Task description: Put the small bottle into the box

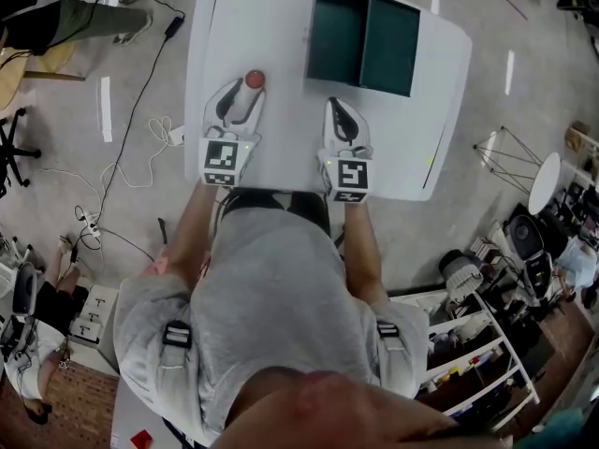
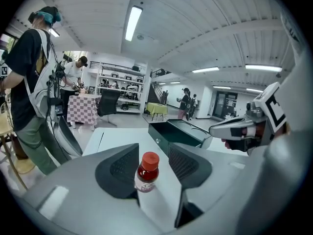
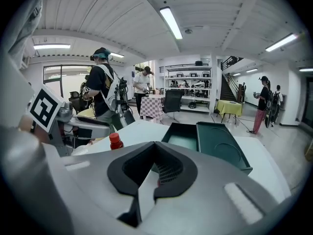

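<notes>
**Left gripper.** In the head view, the left gripper [image 1: 241,101] rests on the white table [image 1: 281,152], left of centre in the frame, with its tips pointing toward the top edge. In the left gripper view, the jaws stand apart. The small bottle [image 2: 146,173] stands upright between them, in the lower centre of that frame. It has a red cap, dark red contents and a pale label. It sits closer to the pad on the frame's left. Whether it touches that pad cannot be determined. A clear gap separates it from the pad on the frame's right, so the bottle is not clamped.

**Right gripper.** The right gripper [image 1: 339,112] lies on the table just right of centre in the head view, beside the left gripper. In the right gripper view, its jaws are closed together at the tips, with nothing held between them.

**Bottle position.** In the head view, the red cap [image 1: 254,79] shows at the tip end of the left gripper. In the right gripper view, the bottle appears at middle left.

**Box.** The dark green box [image 1: 337,36] lies open in the upper centre of the head view, to the upper right of the bottle and apart from it. Its two halves sit side by side.
</notes>
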